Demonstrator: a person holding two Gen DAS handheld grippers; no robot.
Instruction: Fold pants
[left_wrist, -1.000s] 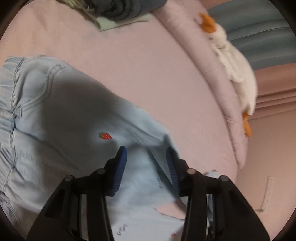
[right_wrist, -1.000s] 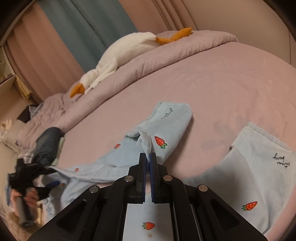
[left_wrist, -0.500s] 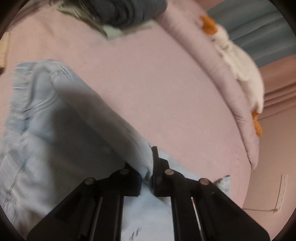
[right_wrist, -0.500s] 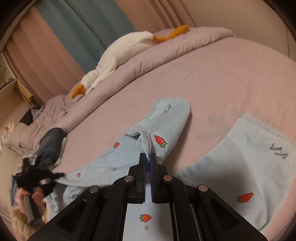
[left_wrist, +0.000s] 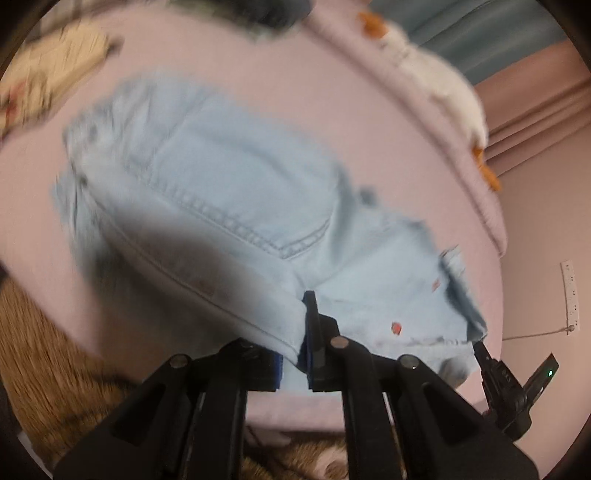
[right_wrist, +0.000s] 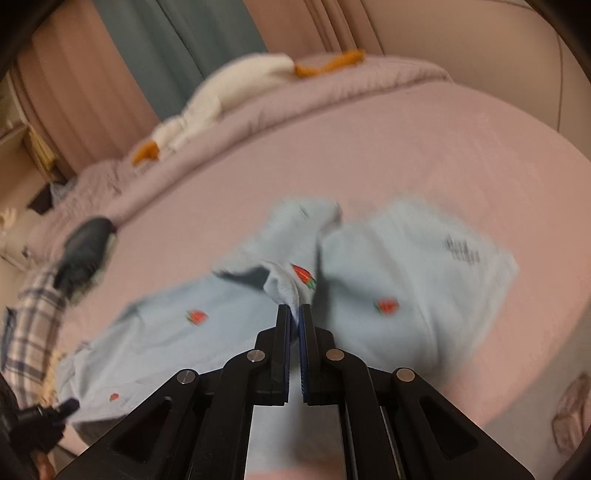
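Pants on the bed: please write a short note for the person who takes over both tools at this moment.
Left tool: shut on an edge of the pants, near the seat with the back pocket.
Right tool: shut on a bunched edge of a leg, by a strawberry print.
The pants lie on the pink bed, partly lifted between the tools; both views are blurred.
Done: both edges are gripped, and in the right wrist view the two leg ends lie side by side.
Left: lay the legs one over the other, smooth them, fold across, release.
The goose plush lies on the rolled blanket at the far edge.
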